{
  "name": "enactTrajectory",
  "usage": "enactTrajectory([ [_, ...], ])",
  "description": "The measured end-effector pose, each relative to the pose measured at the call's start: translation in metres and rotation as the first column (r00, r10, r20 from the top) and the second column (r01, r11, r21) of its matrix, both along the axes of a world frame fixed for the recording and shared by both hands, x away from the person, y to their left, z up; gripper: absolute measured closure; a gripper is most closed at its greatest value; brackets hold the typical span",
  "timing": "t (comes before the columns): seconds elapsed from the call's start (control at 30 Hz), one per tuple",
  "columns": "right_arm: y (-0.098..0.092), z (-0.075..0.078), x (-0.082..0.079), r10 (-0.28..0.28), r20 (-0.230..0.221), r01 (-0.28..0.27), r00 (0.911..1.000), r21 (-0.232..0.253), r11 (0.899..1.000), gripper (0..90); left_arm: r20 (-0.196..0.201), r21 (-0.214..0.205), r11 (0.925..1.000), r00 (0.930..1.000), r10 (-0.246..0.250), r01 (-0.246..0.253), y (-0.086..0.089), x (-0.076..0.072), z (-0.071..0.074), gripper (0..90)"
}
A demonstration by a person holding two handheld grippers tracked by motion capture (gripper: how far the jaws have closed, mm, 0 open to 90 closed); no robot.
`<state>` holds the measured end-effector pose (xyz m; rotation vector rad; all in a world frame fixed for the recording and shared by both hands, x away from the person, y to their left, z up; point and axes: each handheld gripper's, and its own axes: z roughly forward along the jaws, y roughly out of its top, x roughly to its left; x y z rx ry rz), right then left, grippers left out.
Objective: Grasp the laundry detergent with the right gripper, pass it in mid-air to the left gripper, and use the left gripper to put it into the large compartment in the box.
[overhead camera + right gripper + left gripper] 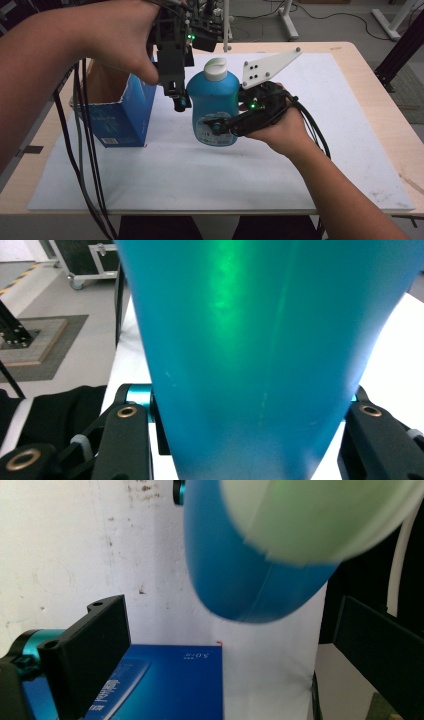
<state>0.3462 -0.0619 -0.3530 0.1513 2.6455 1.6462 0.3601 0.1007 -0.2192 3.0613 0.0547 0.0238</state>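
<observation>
Squarely between right jaws (clamped): bottle (214,102)

Both forearms are bare, with no sleeve in sight, entering from the upper left and lower right of the high view. The left gripper (181,102) is a black boxy frame with a teal ring near its tip and a small green light at top centre; several black cables hang from it down the left edge. The right gripper (216,128) is black too, with a green light, a looping black cable and a grey three-cornered plate (265,67) (4 dark holes, 2 corner screws). In the right gripper view, its jaw links carry brass-coloured rivets and a teal cylinder at lower left.
</observation>
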Motion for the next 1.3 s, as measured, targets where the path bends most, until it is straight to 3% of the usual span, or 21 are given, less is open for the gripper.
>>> enactTrajectory([
  [0.17,0.004,0.003,0.003,0.021,-0.011,-0.021,0.9997,0.005,1.0,46.2,-0.014,-0.017,0.9999,0.9999,0.0,0.0,-0.007,-0.002,0.005,1.8],
  [0.6,0.018,0.011,0.006,0.075,-0.019,-0.075,0.997,0.0,0.997,46.2,-0.029,0.002,1.0,0.9996,-0.001,0.001,-0.02,0.0,0.002,1.8],
  [0.93,0.019,0.011,0.008,0.083,-0.03,-0.083,0.9961,0.009,0.997,46.1,-0.044,0.019,0.9997,0.9989,0.014,-0.013,-0.02,0.001,0.0,3.4],
  [1.0,0.02,0.011,0.008,0.084,-0.031,-0.084,0.996,0.01,0.996,46.1,-0.052,0.016,0.9998,0.9986,0.01,-0.009,-0.02,0.001,0.0,9.1],
  [1.3,0.019,0.011,0.008,0.085,-0.031,-0.085,0.9959,0.018,0.996,46.2,-0.055,0.021,0.9998,0.9985,0.001,0.0,-0.023,0.001,-0.001,12.1],
])
